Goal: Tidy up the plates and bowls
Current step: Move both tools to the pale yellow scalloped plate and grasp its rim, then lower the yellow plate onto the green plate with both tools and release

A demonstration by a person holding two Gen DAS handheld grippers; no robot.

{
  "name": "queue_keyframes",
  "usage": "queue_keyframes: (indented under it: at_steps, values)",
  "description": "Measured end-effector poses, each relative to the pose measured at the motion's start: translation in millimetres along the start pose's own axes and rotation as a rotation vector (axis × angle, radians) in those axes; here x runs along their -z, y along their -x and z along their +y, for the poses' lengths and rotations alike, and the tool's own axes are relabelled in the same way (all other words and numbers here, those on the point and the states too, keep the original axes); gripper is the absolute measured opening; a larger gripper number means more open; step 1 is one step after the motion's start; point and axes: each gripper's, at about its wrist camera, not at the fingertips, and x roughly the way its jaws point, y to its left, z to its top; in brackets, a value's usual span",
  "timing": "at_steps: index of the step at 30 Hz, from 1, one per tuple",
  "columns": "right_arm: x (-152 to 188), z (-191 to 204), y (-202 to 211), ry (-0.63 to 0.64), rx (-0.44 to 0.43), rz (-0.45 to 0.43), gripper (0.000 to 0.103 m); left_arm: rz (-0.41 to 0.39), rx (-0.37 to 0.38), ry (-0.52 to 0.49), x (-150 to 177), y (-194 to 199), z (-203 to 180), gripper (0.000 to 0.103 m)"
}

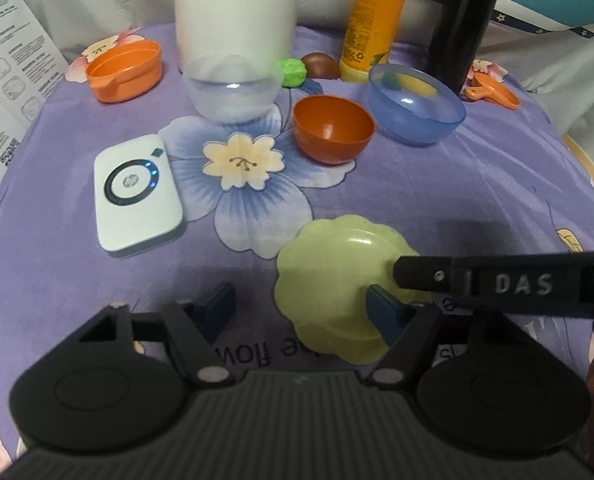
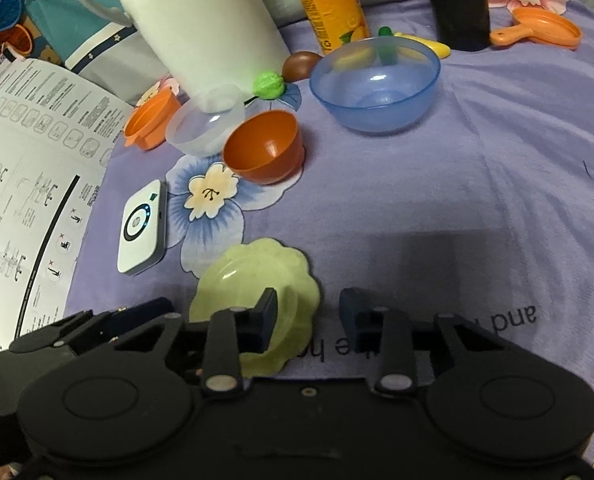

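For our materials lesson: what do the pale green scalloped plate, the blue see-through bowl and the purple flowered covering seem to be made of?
Pale green scalloped plate: probably plastic, smooth, semi-gloss; soft highlight on its well.
Blue see-through bowl: likely clear tinted plastic, glossy; objects behind it show through.
Purple flowered covering: woven fabric, matt; creases and printed pattern.

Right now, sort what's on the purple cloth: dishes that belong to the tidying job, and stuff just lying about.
Belongs to the job:
- green scalloped plate
- red-brown bowl
- blue bowl
- clear bowl
- orange dish
- orange toy pan

Just lying about:
- white power bank
- orange bottle
- black flask
- green toy
- instruction sheet
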Motion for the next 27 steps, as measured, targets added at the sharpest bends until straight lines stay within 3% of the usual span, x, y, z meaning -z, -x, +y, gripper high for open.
queue_keyframes:
  at_steps: [3, 9, 27]
  values:
    - [1.5, 2.9, -2.0, 0.007, -0.01, 0.003, 0.022, -0.005, 0.009, -0.025, 0.6, 1.0, -4.3, 0.049]
    - [3.3, 7.8, -3.1, 0.013, 0.011, -0.007, 0.018, -0.011, -0.025, -0.035, 1.4, 2.5, -8.3, 0.043]
    - [6.7, 28.8, 37.6, 0.017, 0.005, -0.029, 0.018, -0.04, -0.054, -0.035, 1.2, 52.3, -6.1, 0.041]
